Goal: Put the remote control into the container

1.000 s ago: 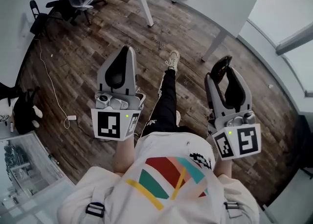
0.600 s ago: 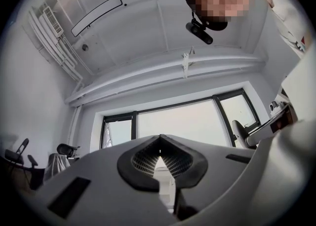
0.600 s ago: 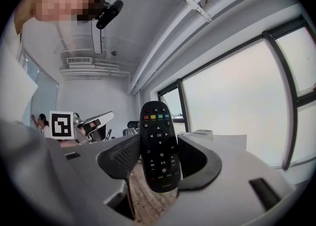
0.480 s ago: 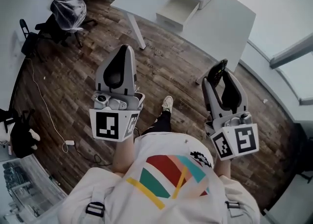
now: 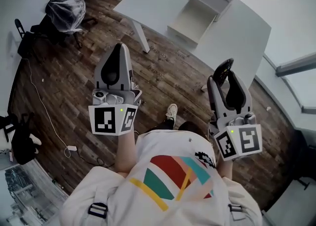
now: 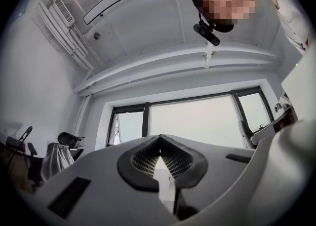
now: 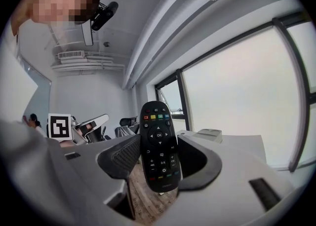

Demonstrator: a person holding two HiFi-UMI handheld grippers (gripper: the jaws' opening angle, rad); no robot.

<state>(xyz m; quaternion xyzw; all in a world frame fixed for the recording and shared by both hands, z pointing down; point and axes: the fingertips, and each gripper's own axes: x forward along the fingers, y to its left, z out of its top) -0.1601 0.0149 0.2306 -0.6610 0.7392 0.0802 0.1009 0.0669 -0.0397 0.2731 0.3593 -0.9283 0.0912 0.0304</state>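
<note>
A black remote control [image 7: 159, 146] with coloured buttons stands upright between the pads of my right gripper [image 7: 158, 155], which is shut on it. In the head view the remote's top [image 5: 223, 68] pokes out of the right gripper [image 5: 226, 75], held over the wood floor just short of the table. The container [image 5: 193, 18] is a white open box on the white table [image 5: 237, 30]; it also shows past the remote as a pale box [image 7: 207, 133]. My left gripper [image 5: 118, 48] is shut with nothing in it, its tips meeting [image 6: 159, 140].
A plastic-covered office chair [image 5: 61, 9] stands at the far left. A white cable [image 5: 45, 107] trails over the floor and a black bag [image 5: 22, 143] lies at the left edge. The person's shoe [image 5: 171, 112] is below the grippers. Large windows lie ahead.
The person has stepped forward, carrying both grippers toward the table. The table and its open container have come closer and further into view. The remote stays in the right gripper.
</note>
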